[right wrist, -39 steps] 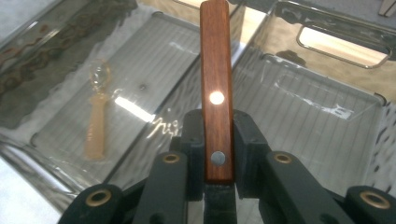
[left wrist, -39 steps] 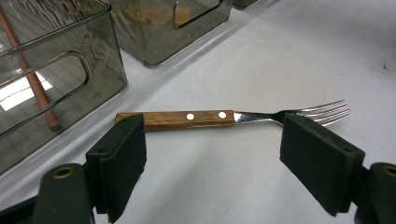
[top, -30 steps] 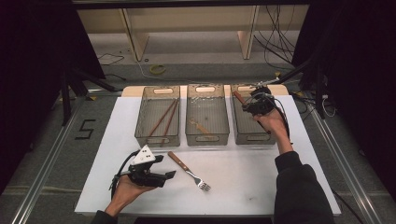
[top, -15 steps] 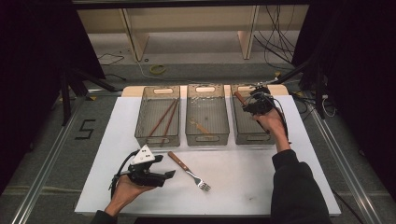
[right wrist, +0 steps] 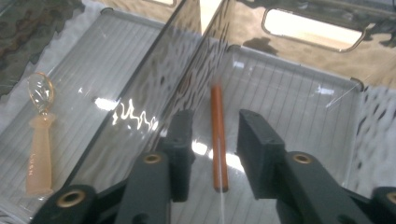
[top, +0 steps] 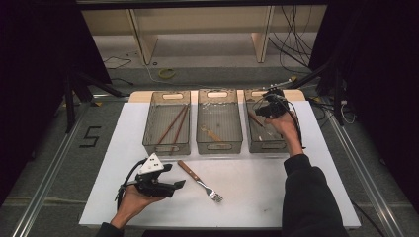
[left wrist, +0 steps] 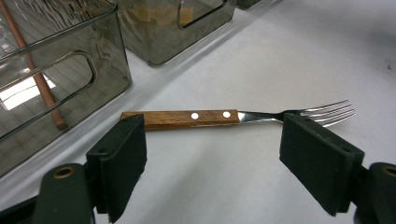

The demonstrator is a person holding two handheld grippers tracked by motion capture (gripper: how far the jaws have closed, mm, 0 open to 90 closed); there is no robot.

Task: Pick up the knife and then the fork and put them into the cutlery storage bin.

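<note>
Red stick (right wrist: 218, 140) btwn right fingers (right wrist: 183, 149), untouched

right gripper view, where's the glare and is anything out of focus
Right gripper view: bright glare on the clear wall between the bins and on the bin floor beside the wooden handle, which stays sharp; the right tool's near parts look soft. Left gripper view: fork crisp, near pads slightly blurred.
</note>
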